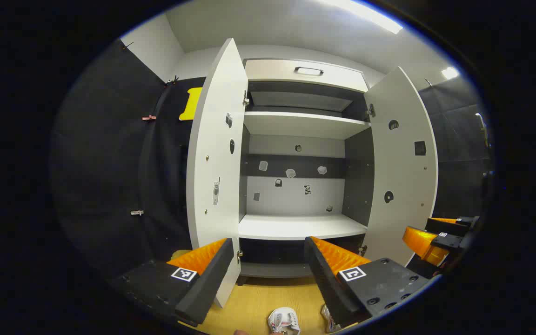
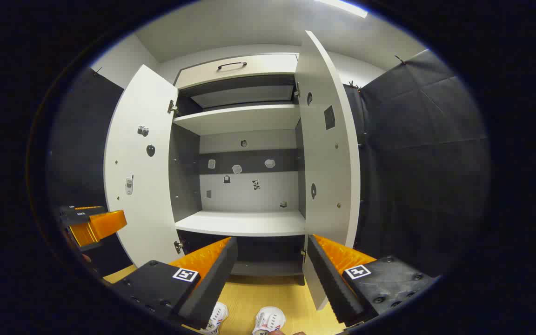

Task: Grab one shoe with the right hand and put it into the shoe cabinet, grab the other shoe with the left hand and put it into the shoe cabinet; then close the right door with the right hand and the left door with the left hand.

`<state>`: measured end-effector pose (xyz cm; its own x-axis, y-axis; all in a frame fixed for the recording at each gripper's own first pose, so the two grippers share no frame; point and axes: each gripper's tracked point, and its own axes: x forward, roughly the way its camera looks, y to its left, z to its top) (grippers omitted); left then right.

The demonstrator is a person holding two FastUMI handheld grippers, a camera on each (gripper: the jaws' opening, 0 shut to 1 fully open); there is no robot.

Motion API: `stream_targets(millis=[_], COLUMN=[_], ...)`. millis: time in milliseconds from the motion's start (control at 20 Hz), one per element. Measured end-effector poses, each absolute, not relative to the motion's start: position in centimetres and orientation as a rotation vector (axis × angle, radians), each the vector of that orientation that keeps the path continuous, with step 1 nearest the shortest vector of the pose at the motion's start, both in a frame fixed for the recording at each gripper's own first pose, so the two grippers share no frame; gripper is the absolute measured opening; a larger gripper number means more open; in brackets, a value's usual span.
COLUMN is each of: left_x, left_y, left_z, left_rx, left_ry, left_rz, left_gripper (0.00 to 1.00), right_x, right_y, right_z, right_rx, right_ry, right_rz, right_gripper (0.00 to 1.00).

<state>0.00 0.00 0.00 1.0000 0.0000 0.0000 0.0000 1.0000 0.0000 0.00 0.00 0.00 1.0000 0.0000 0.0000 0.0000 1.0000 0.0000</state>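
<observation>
Both doors of the shoe cabinet are swung wide, presumably so the shelves are reachable. The left gripper and right gripper hang in front with jaws wide, holding nothing. The two shoes, white with dark markings, sit on the wooden floor right below the cabinet, not yet grabbed.

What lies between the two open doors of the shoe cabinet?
In the left gripper view, between the left door and right door the bare shelves of the shoe cabinet stand open.
</observation>
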Motion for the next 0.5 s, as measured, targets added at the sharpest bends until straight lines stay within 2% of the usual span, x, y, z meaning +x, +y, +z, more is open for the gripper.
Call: stream_targets(millis=[500], left_x=[0.7], left_y=[0.6], left_z=[-2.9], left_rx=[0.013], left_ry=[0.057], left_rz=[-0.079], left_gripper=[0.95], right_x=[-0.6], right_y=[2.3], right_z=[-1.7], right_rx=[-0.029], right_ry=[0.037], right_rz=[-0.025], right_gripper=[0.98])
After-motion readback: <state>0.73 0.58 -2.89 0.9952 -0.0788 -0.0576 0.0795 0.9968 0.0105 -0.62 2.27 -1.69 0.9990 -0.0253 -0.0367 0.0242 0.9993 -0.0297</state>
